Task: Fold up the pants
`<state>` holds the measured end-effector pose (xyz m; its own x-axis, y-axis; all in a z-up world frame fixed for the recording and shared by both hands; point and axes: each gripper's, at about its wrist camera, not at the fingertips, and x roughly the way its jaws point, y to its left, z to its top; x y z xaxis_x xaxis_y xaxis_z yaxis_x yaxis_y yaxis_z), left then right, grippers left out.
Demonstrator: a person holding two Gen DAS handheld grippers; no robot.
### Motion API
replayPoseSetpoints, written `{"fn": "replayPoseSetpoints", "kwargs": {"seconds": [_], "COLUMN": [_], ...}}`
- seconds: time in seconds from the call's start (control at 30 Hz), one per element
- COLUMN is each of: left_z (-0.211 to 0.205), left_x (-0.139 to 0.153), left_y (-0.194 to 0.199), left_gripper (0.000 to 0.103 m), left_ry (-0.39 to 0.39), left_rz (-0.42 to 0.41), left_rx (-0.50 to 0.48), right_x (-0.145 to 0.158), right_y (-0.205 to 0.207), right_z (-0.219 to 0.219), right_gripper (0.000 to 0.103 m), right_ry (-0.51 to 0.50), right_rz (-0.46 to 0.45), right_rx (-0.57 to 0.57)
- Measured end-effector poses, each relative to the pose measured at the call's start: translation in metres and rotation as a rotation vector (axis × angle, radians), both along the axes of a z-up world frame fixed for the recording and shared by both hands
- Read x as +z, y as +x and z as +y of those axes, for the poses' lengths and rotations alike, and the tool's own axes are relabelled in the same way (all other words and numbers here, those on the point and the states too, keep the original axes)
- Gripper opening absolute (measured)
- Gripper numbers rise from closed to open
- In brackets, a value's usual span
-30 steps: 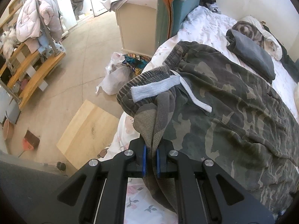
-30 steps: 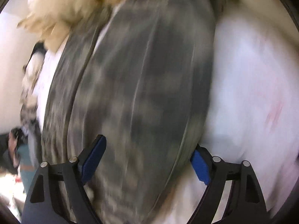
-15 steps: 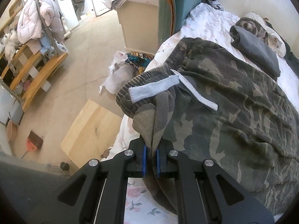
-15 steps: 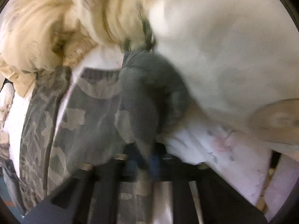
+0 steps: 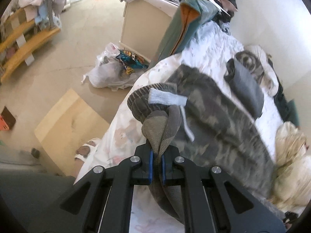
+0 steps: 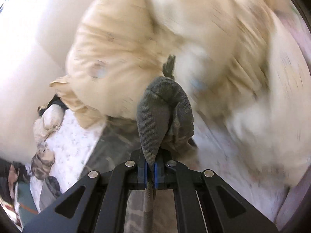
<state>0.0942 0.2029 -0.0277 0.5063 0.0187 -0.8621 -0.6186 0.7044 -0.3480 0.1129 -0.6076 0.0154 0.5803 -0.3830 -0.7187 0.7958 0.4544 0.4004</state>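
Left gripper (image 5: 156,167): pads clamped on a bunched fold of the pants (image 5: 219,120) at the waistband end; fabric runs down between the blue pads and hangs below them. The grey drawstring (image 5: 167,99) lies across the ribbed band just above the pinch.

Right gripper (image 6: 150,171): also clamped, on a narrow pinch of the same camo cloth, probably the leg end. A knot of fabric bulges above the pads; the rest trails down under the gripper.

The pants stretch along the bed (image 5: 211,44) between the two grips, partly lifted off the floral sheet. Holding both ends looks like the setup for bringing one end over onto the other, a lengthwise fold. The pinches sit at the ends so the middle hangs free and can crease.

Around them: a grey folded garment (image 5: 246,85) lies farther up the bed, near the pants but apart. A cream duvet (image 6: 155,38) fills most of the right view, just behind the held cloth; heavy blur there, so contact cannot be told. A sandalled foot (image 5: 86,150) stands on the floor beside the bed.

Risk, as a judgement: the duvet crowds the landing zone.
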Motion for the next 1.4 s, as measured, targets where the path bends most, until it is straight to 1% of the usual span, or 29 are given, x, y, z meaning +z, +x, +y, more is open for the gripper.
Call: {"fn": "replayPoseSetpoints", "kwargs": {"seconds": [0.03,0.07,0.13,0.2,0.27,0.3,0.37,0.43,0.5,0.53,0.6,0.67,0.73,0.8,0.87,0.93,0.97,1.0,1.03,1.07,1.1,1.17,1.2,1.23,1.27,1.3,1.33,1.37,1.4], "left_z": [0.005,0.008,0.012,0.012,0.01,0.009,0.001,-0.007,-0.015,-0.021,-0.028,-0.034,-0.038,-0.041,-0.038,-0.03,-0.026,-0.024,-0.02,-0.02,-0.018,-0.02,-0.023,-0.027,-0.031,-0.034,-0.034,-0.033,-0.03], "left_x": [0.005,0.009,0.018,0.024,0.026,0.025,0.017,0.009,-0.001,-0.008,-0.022,-0.04,-0.058,-0.073,-0.085,-0.09,-0.09,-0.09,-0.088,-0.088,-0.087,-0.079,-0.074,-0.07,-0.064,-0.058,-0.054,-0.048,-0.045], "left_y": [0.008,0.016,0.036,0.061,0.093,0.109,0.148,0.186,0.22,0.244,0.277,0.304,0.328,0.341,0.349,0.351,0.35,0.348,0.347,0.348,0.347,0.341,0.336,0.335,0.33,0.327,0.325,0.319,0.316], "left_gripper": [0.004,0.004,0.005,0.005,0.005,0.005,0.005,0.005,0.005,0.005,0.005,0.005,0.005,0.006,0.009,0.01,0.013,0.023,0.028,0.043,0.05,0.05,0.05,0.05,0.051,0.058,0.064,0.073,0.075], "left_ry": [-0.022,-0.024,-0.024,-0.013,0.025,0.041,0.107,0.194,0.248,0.302,0.366,0.408,0.436,0.465,0.441,0.381,0.34,0.315,0.262,0.226,0.189,0.209,0.234,0.262,0.322,0.392,0.436,0.485,0.517], "left_rz": [-0.002,-0.004,0.004,0.004,0.019,0.023,0.043,0.061,0.077,0.098,0.131,0.185,0.204,0.238,0.244,0.233,0.215,0.203,0.182,0.176,0.169,0.168,0.171,0.173,0.178,0.185,0.181,0.167,0.16], "left_rx": [0.003,-0.006,-0.013,-0.023,-0.048,-0.055,-0.092,-0.134,-0.17,-0.199,-0.227,-0.26,-0.276,-0.283,-0.275,-0.247,-0.237,-0.235,-0.258,-0.273,-0.29,-0.319,-0.348,-0.369,-0.386,-0.387,-0.387,-0.384,-0.381], "right_x": [0.009,0.019,0.026,0.025,0.017,0.01,-0.008,-0.025,-0.041,-0.051,-0.072,-0.096,-0.118,-0.133,-0.148,-0.156,-0.157,-0.155,-0.151,-0.144,-0.135,-0.116,-0.107,-0.098,-0.093,-0.087,-0.079,-0.075,-0.073], "right_y": [0.009,0.021,0.046,0.079,0.113,0.13,0.167,0.206,0.244,0.268,0.302,0.332,0.353,0.364,0.372,0.373,0.373,0.371,0.369,0.365,0.359,0.346,0.339,0.332,0.329,0.323,0.313,0.306,0.297], "right_z": [0.0,-0.002,-0.003,-0.006,-0.005,-0.006,-0.008,-0.001,0.003,0.003,0.002,0.002,0.004,0.008,0.012,0.014,0.016,0.016,0.015,0.013,0.012,0.009,0.008,0.008,0.01,0.012,0.013,0.012,0.011], "right_gripper": [0.004,0.004,0.004,0.004,0.004,0.004,0.004,0.004,0.004,0.004,0.004,0.004,0.004,0.004,0.005,0.012,0.025,0.048,0.06,0.073,0.075,0.075,0.075,0.075,0.075,0.075,0.075,0.075,0.075], "right_ry": [-0.013,-0.024,-0.029,-0.028,-0.042,-0.048,-0.071,-0.134,-0.166,-0.171,-0.171,-0.165,-0.153,-0.165,-0.173,-0.164,-0.158,-0.154,-0.154,-0.161,-0.168,-0.157,-0.137,-0.112,-0.114,-0.129,-0.154,-0.162,-0.16], "right_rz": [-0.006,-0.014,0.006,0.034,0.082,0.104,0.144,0.222,0.261,0.291,0.359,0.427,0.465,0.504,0.538,0.559,0.548,0.534,0.523,0.511,0.483,0.424,0.395,0.367,0.356,0.357,0.361,0.357,0.351], "right_rx": [0.02,0.045,0.098,0.148,0.182,0.192,0.215,0.256,0.283,0.294,0.321,0.336,0.355,0.378,0.402,0.436,0.453,0.47,0.484,0.485,0.485,0.507,0.531,0.574,0.602,0.621,0.639,0.648,0.657]}}
